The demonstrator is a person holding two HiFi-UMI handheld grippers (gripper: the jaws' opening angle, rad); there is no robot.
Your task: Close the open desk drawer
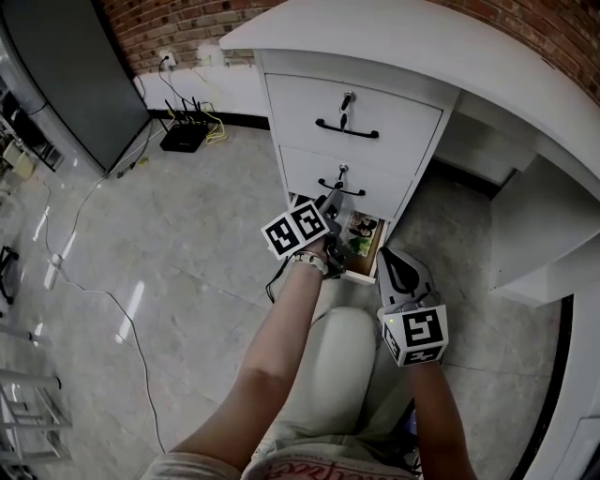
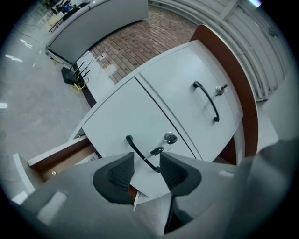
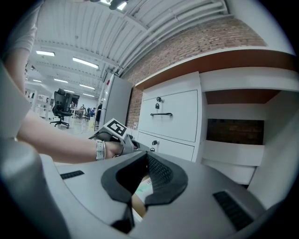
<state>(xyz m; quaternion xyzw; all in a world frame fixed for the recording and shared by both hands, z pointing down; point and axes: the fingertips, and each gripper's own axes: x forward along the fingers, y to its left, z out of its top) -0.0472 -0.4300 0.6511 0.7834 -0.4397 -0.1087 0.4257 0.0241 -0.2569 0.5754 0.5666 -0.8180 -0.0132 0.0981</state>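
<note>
1. Grey polished floor (image 1: 187, 281) and a red brick wall (image 1: 169, 23) surrounded the white curved tabletop (image 1: 375, 37), which sat over a stack of three white drawers.
2. Task's thing: the lowest white drawer (image 2: 60, 161) stood pulled out of the stack towards the person. Its inside was brown wood, with printed papers (image 1: 362, 230) lying in it.
3. Left claw (image 2: 144, 169) was over the open drawer, close to the stack. Its jaws stood apart and clamped nothing. The curved black handle (image 2: 140, 153) of the middle drawer showed in the gap between them; contact could not be told.
4. Right claw (image 3: 140, 179) hung by the drawer's right front corner, jaws a little apart and empty, with the papers visible through the gap.
5. Progress, judged: nothing done yet, as the drawer front sat well out from the two shut fronts above.
6. Left to do: set a claw against the front panel and push until it sat flush with the stack.
</note>
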